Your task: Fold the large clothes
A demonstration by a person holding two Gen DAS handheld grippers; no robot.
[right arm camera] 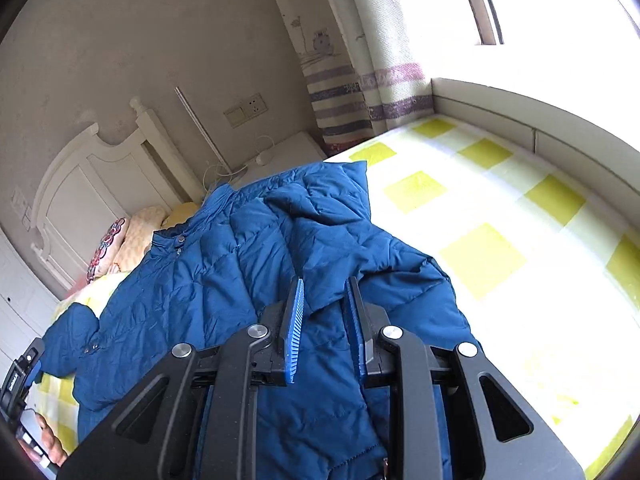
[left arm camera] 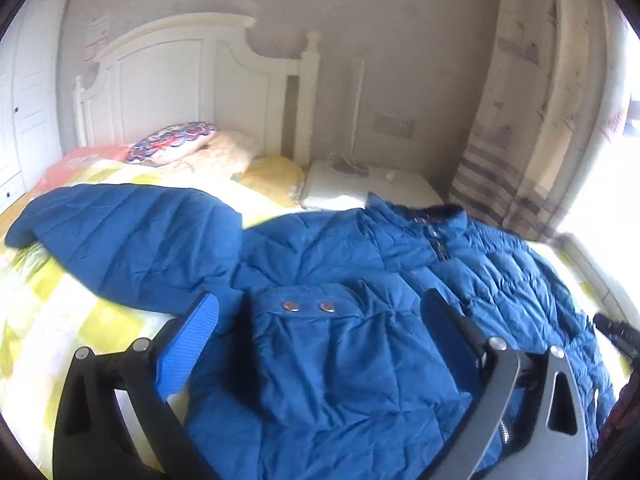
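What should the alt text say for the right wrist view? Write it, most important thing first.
The right gripper, jaws nearly closed with a narrow gap and nothing pinched, hangs over a blue puffer jacket lying on a bed with a yellow-and-white checked sheet. Behind are a white headboard, pillows and a striped curtain.

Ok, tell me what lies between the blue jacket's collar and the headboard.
In the left wrist view, between the blue jacket collar and the white headboard lie yellow checked bedding and pillows; the white bedside table sits beside them.
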